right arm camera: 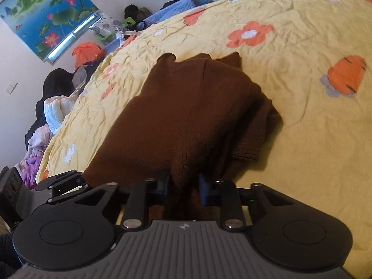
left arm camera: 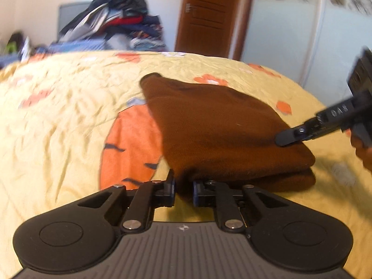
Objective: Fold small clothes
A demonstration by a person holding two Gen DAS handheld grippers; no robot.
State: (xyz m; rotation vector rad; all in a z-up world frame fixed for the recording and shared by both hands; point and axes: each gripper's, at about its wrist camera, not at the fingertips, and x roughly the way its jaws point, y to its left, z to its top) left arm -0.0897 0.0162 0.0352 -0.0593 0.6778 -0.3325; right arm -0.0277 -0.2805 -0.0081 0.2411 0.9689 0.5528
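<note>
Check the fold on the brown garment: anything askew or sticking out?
Yes. In the right wrist view the brown garment is stacked unevenly: a ribbed lower layer pokes out past the top layer on the right, so the edges don't line up. Both the left gripper and right gripper pinch its near edge. The yellow bedspread is wrinkled.

The only lettering that can be made out is on the right claw [left arm camera: 282, 139], seen in the left wrist view: pale characters on its black arm, just behind the finger, upside down and blurred, reading roughly "OAS" or "SVO"; which cannot be told. Each wrist view shows a small pale emblem, not letters, on the grey ribbed housing behind its own claw. Nothing else is legible.
</note>
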